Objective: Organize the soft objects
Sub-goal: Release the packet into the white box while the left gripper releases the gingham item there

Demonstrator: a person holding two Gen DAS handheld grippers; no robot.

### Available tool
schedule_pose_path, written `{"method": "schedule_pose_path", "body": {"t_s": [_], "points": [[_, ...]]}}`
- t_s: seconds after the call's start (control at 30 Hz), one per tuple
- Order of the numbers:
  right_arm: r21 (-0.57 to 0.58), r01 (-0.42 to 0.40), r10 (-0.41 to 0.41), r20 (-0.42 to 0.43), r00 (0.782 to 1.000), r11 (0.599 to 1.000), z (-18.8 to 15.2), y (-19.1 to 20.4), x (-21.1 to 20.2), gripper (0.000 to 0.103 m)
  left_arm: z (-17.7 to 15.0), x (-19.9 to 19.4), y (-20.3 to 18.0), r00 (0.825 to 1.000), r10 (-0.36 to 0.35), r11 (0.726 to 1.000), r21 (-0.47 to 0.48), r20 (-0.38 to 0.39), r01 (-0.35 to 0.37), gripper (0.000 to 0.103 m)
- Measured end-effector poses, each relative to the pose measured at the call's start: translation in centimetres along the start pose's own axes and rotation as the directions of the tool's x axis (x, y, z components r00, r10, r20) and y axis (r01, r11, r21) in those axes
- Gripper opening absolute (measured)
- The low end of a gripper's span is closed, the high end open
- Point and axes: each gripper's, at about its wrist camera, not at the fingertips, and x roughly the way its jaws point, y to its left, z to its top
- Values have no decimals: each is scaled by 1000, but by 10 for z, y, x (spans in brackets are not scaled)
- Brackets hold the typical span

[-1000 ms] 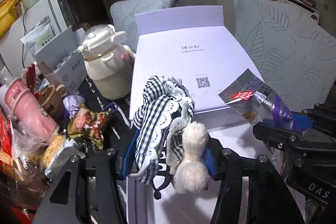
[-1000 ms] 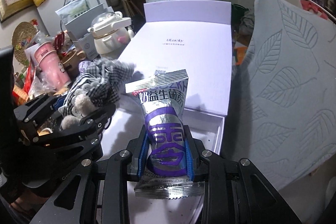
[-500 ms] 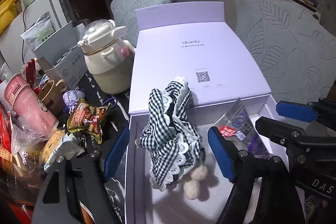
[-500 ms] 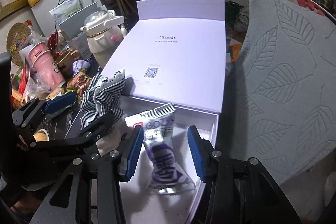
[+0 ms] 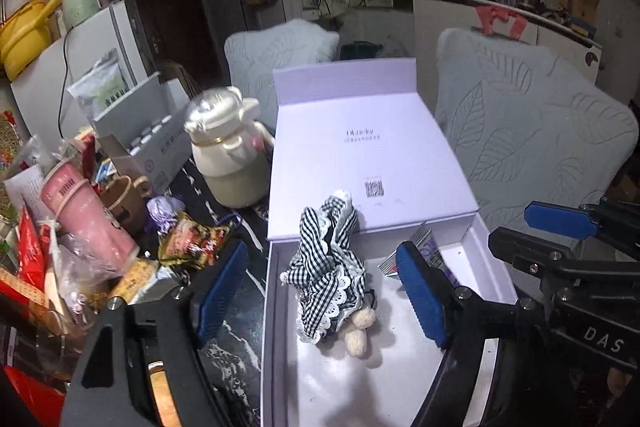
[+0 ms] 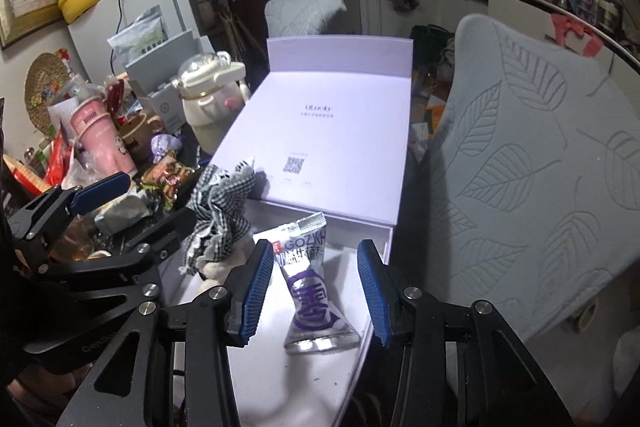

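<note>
White box (image 5: 486,269) sits open on the dark marbled counter (image 5: 236,331), lid (image 5: 360,155) folded back flat behind it, printed code facing up. Both soft items are inside the tray.

Left tool (image 5: 320,291): spread wide, blue pads well apart, nothing pinched. One pad is over the counter left of the box wall, the other over the tray. Checkered plush doll (image 5: 332,271) lies between them on the tray floor, not touching either pad. Its gingham-and-lace top end leans up against the lid edge; cream fuzzy feet point toward me.

Right tool (image 6: 316,291): spread too, narrower gap than the left, nothing pinched. Silver-purple snack packet (image 6: 314,291) lies flat in the tray between its pads, clear of both, crimped top end toward the lid. In the left view only the packet's far corner shows behind my left tool's right pad.

Doll and packet are side by side in the tray, doll to the left, close together; can't tell if they touch.

Left of the box, on the counter: cream jug-shaped bottle (image 5: 228,155) just beside the lid, pink tumbler (image 5: 86,219), red-brown snack wrapper (image 5: 192,245) near the box's left wall, more clutter behind. Grey leaf-pattern chair back (image 6: 528,163) stands right of the box.
</note>
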Motion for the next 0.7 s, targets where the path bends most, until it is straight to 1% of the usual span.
{"method": "schedule_pose_path", "body": {"t_s": [0.1, 0.13, 0.17, 0.2, 0.27, 0.37, 0.43, 0.47, 0.57, 0.6, 0.7], "points": [[-1, 8, -8, 27, 1000, 1000, 2, 3, -17, 44, 5, -14, 2, 1000, 2, 1000, -2, 22, -2, 77], [-3, 10, -10, 36, 999, 1000, 3, 4, -22, 47, 7, -21, 3, 1000, 3, 1000, -5, 31, -3, 77], [-8, 11, -11, 46, 999, 1000, 4, 5, -28, 53, 8, -26, 4, 999, 2, 1000, -6, 39, -2, 77], [-16, 15, -14, 65, 998, 1000, 4, 7, -36, 57, 9, -30, 4, 999, 3, 1000, -8, 46, -2, 77], [-32, 28, -25, 98, 995, 999, 5, 11, -49, 57, 11, -43, 6, 998, 0, 1000, -11, 61, 1, 77], [-45, 48, -42, 134, 990, 998, 5, 17, -70, 57, 13, -60, 9, 997, 14, 1000, -22, 77, -12, 77], [-50, 53, -45, 154, 987, 997, 5, 21, -82, 62, 14, -74, 10, 995, 20, 1000, -22, 94, -18, 77], [-54, 59, -49, 171, 984, 997, 4, 23, -90, 64, 14, -81, 10, 994, 22, 1000, -22, 103, -20, 77], [-71, 85, -68, 207, 976, 994, 2, 31, -109, 66, 15, -103, 13, 991, 22, 1000, -21, 132, -19, 77], [-73, 95, -76, 222, 972, 993, 1, 34, -118, 71, 14, -110, 14, 990, 23, 1000, -24, 139, -19, 78], [-74, 103, -81, 258, 963, 992, -3, 41, -140, 76, 12, -133, 16, 986, 21, 1000, -26, 166, -17, 79]]}}
